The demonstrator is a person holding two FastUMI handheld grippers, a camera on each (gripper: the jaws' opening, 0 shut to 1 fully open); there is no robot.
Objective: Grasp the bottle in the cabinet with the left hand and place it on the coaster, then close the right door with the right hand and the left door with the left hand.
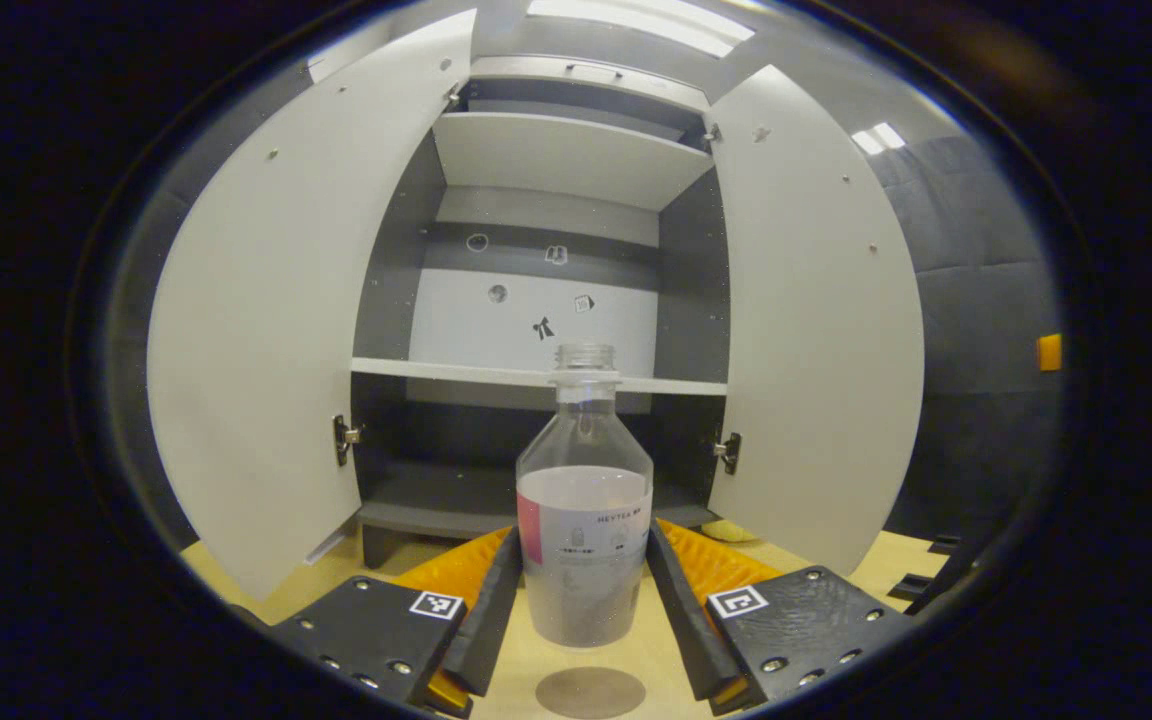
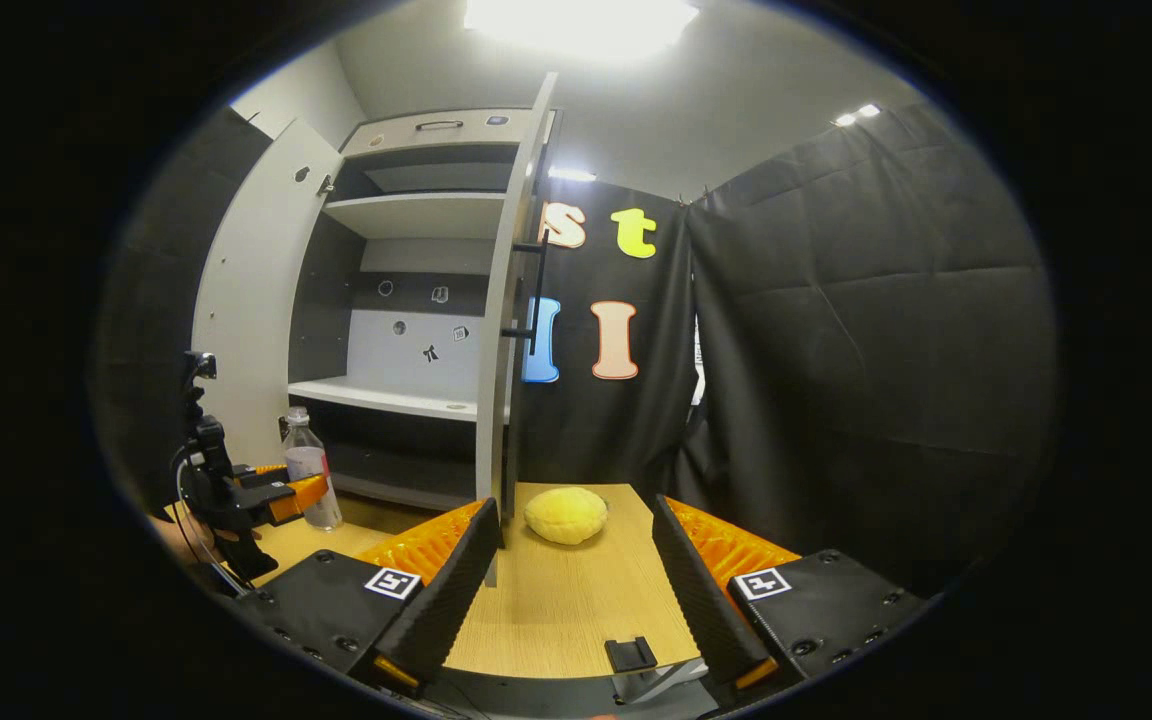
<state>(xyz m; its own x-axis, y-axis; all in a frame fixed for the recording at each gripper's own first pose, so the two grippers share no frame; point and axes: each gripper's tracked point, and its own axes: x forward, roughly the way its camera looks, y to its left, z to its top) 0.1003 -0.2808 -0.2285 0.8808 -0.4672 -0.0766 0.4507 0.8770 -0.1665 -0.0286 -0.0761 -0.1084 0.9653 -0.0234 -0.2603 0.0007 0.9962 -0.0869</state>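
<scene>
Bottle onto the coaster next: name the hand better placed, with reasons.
Left. The left tongs already bracket the bottle, and the coaster lies just below. The right tongs sit open beside the right door, apart from it.

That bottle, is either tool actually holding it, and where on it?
Yes, it seems: the left tool grips the bottle at its lower labelled body, a finger on each side. The right tool is open, holding nothing.

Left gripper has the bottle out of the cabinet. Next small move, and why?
Probably lower it toward the camera onto the coaster. In the left gripper view the bottle sits upright between the jaws of the left gripper, and the round coaster lies on the table just nearer than its base. Whether the base already touches the table is unclear. Both cabinet doors stand open.
</scene>
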